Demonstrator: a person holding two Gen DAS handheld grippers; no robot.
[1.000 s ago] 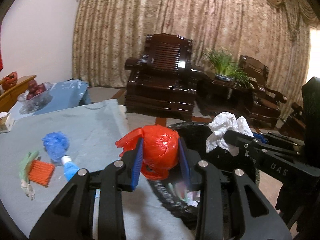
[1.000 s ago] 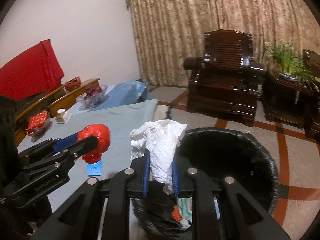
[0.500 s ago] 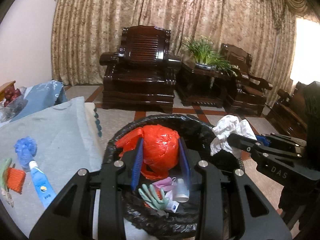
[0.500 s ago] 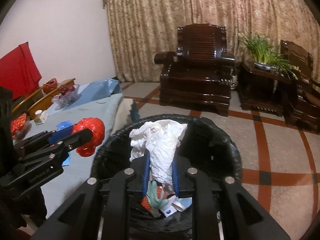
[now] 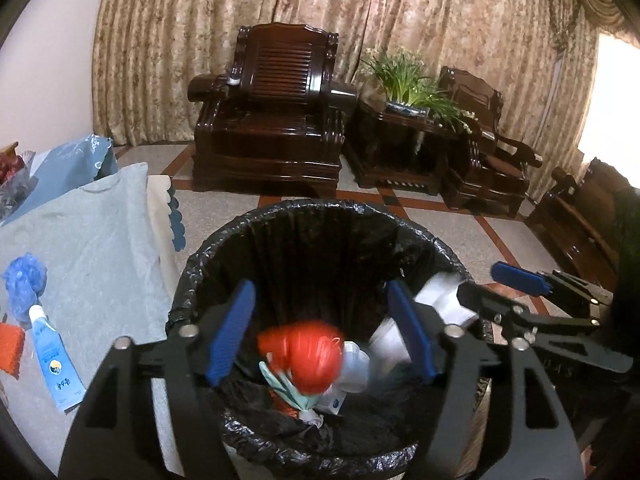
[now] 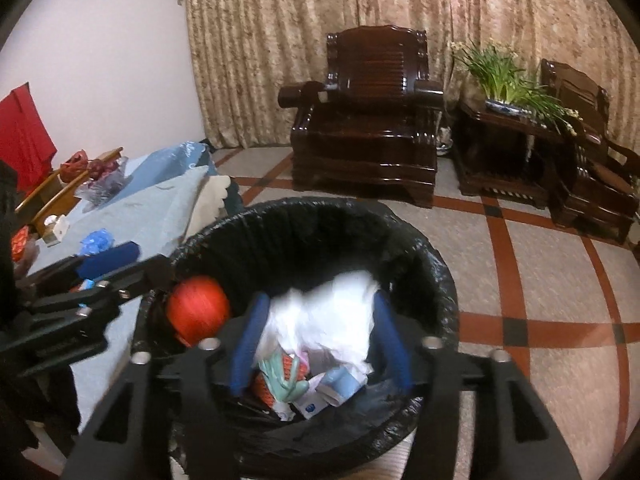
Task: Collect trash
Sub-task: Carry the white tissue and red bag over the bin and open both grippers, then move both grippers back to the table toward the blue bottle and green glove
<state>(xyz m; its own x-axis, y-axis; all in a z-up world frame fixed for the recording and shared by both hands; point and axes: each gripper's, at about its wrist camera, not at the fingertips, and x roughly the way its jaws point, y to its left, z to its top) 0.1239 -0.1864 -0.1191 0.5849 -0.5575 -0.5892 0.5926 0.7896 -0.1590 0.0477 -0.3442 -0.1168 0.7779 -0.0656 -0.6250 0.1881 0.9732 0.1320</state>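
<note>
Seen from the left wrist: left gripper [image 5: 322, 334] spread wide over the black-lined trash bin [image 5: 280, 216], holding nothing, with a blurred red plastic wad [image 5: 306, 354] below its blue pads and apparently dropping onto the litter already inside; right gripper [image 5: 476, 284] reaching in from the side, likewise parted, white paper [image 5: 436, 304] blurred beside it. Left on the grey-blue tablecloth [image 5: 100, 240] next to the bin: a blue tube [image 5: 52, 356], a crumpled blue wad [image 5: 24, 280] and an orange scrap [image 5: 8, 350] at the frame's edge. Seen from the right wrist: right gripper [image 6: 320, 340] open wide and empty above the bin [image 6: 360, 208], a crumpled white tissue [image 6: 328, 320] smeared with motion between the fingers and seemingly falling free; red wad [image 6: 198, 310] just off the tip of the left gripper [image 6: 110, 260]; a mint glove [image 6: 282, 380] and a small packet [image 6: 340, 386] among the rubbish at the bottom. Judged partway through: two pieces just let go, several table items yet to be gathered.
</note>
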